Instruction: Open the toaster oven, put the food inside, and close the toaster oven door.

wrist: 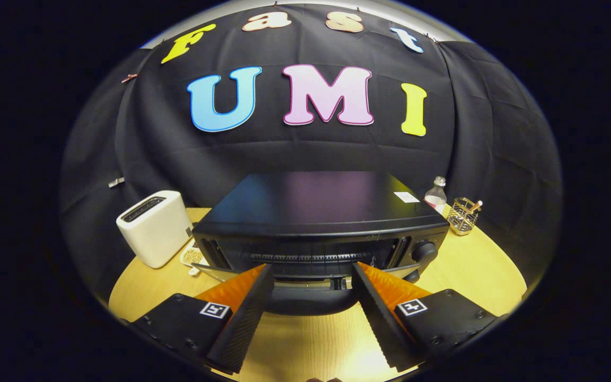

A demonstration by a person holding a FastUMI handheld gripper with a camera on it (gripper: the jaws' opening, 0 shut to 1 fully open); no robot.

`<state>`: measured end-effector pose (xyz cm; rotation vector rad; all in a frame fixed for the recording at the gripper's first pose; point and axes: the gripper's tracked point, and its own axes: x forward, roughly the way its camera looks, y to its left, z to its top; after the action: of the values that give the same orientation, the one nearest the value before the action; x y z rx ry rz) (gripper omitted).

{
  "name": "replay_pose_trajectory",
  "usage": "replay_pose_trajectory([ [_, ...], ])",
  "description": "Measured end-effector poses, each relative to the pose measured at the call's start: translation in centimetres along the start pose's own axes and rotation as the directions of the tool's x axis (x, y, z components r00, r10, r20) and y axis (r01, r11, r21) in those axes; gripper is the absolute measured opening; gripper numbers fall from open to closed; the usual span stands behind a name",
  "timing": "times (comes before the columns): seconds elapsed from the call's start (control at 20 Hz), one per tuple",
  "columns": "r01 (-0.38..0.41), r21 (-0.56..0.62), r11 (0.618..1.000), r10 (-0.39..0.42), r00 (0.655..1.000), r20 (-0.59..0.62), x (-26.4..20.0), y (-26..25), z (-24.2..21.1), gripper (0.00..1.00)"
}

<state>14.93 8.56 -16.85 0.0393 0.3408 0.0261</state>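
Toaster oven (319, 223) sits on the desk (311, 345) at twelve o'clock, its door apparently hanging down. Claw (312, 276) gapes wide, holding nothing, fingertips flanking the door handle (311, 281); approaching squarely seems wise.

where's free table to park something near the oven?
Bare table between the open gripper fingers, in front of the toaster oven. Another bare patch right of the oven, below the wire basket and bottle. Left is crowded: white toaster and small dish.
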Motion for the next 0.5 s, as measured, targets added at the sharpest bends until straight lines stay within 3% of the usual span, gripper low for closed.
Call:
replay_pose_trajectory([
  [0.5, 0.003, -0.029, 1.000, -0.004, 0.999, -0.037, -3.3, -0.2, -5.1, 0.98],
])
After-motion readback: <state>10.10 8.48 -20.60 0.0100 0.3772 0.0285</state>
